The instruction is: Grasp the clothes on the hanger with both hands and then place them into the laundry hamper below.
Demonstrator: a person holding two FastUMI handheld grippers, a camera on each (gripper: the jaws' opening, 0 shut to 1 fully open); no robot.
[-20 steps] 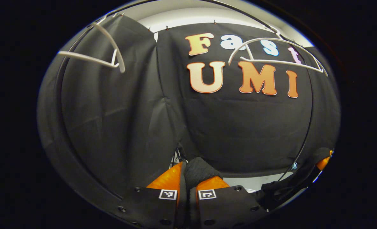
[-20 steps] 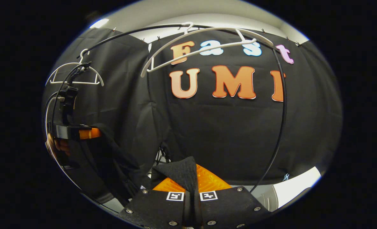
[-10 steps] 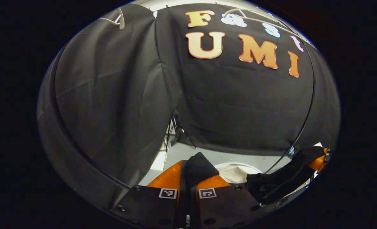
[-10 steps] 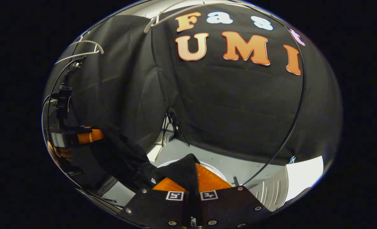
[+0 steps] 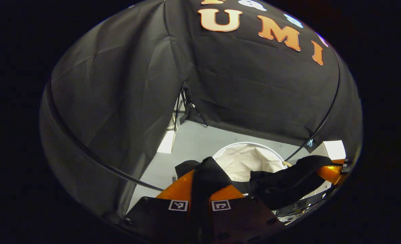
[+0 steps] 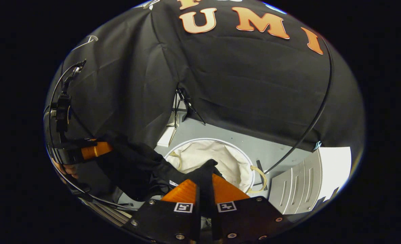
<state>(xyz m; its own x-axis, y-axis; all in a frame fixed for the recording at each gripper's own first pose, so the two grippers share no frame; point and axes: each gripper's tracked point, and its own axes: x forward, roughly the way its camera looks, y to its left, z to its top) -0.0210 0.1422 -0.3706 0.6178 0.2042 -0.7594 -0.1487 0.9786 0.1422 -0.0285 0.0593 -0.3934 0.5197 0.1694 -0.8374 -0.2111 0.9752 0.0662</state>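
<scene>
Both grippers dropped from hanger height; left gripper [image 5: 202, 184] and right gripper [image 6: 205, 186] each clench the black garment [image 6: 136, 166], stretched between them above the hamper [image 6: 236, 162] for release.

Staged recording booth, not a real home: black cloth wall [image 6: 254, 84] draped all round w/ a gap at 12 o'clock showing a stand's legs [image 6: 183, 101], plain grey floor [image 6: 241, 142], white-lined laundry hamper [image 6: 227, 162] set on it, white slatted panel [image 6: 298, 189] at 4 o'clock.
</scene>
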